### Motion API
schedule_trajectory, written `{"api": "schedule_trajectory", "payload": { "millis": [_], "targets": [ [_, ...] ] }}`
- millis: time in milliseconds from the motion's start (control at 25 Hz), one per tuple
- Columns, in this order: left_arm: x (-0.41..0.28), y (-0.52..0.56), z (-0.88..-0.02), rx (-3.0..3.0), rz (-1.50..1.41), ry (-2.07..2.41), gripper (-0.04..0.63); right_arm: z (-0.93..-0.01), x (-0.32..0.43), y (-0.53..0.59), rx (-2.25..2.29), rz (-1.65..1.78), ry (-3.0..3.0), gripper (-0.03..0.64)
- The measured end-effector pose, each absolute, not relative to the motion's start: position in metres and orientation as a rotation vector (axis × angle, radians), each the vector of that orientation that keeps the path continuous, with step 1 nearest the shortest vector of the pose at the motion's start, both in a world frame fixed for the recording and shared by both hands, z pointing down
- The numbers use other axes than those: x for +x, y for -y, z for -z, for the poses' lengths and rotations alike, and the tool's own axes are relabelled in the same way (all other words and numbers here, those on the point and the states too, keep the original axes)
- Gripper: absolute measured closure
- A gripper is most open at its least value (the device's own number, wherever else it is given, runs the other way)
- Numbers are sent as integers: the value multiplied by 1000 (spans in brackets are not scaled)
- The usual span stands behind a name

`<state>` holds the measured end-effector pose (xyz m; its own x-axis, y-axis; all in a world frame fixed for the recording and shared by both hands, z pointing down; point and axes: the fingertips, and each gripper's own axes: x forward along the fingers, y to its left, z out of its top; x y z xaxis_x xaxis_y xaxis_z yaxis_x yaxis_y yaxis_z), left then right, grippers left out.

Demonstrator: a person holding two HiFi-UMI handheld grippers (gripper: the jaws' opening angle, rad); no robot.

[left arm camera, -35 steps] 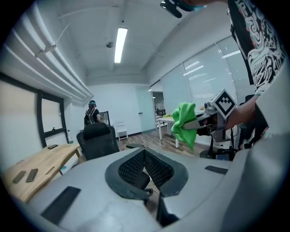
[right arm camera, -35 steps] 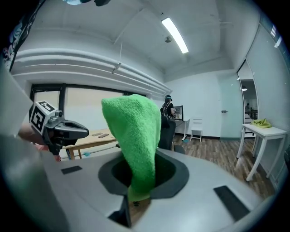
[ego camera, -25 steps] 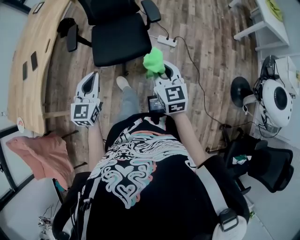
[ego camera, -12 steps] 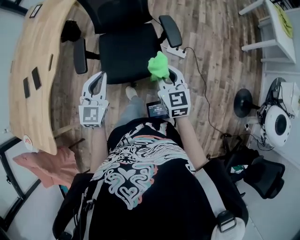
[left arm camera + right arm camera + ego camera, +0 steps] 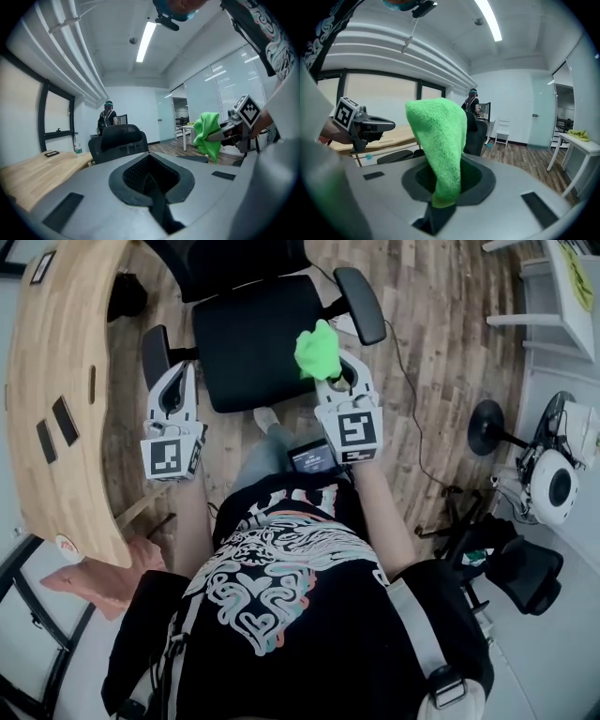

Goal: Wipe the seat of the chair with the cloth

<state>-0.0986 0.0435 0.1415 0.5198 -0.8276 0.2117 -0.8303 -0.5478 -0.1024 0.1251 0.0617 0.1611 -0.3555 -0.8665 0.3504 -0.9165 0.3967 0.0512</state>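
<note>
The brown wood floor (image 5: 441, 324) takes up most of the room. A big curved wooden desk (image 5: 56, 352) runs down the left side. A black chair (image 5: 248, 329) stands in front of the person, next to the desk. Its flat seat faces up, with an armrest on each side. The person (image 5: 281, 615) wears a black shirt with a swirly picture on it, and holds both arms out toward the chair.

The left gripper (image 5: 178, 376) is near the chair's left armrest, over the floor between the chair and the desk. Its jaws are pressed together and hold nothing (image 5: 152, 180). The right gripper (image 5: 330, 381) is at the front right corner of the seat. Its jaws are squeezed tight on the bright green cloth (image 5: 317, 351). The cloth (image 5: 440, 140) sticks out of the jaws in a soft bunch. From above it sits over the front right edge of the seat, but I cannot tell if it touches the seat. A small dark screen (image 5: 309, 457) sits just behind the right gripper, close to the person's body
</note>
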Motion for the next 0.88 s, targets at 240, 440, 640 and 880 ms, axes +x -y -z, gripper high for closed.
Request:
{"api": "schedule_trajectory", "payload": {
  "millis": [240,440,640,880],
  "targets": [
    [-85,-27,-164,2696,-385,1452,595,-181,132,-52,1510,-262,2317,557],
    [-83,-14,-178,2669,-396,1459,595,-204,133,-35,1477,-288,2304,557],
    [-79,-2,-198,2645,-435,1456,595,-226,137,-21,1431,-300,2295,557],
    [-80,3,-230,2610,-459,1431,595,-265,136,-16,1358,-357,2249,557]
  ]
}}
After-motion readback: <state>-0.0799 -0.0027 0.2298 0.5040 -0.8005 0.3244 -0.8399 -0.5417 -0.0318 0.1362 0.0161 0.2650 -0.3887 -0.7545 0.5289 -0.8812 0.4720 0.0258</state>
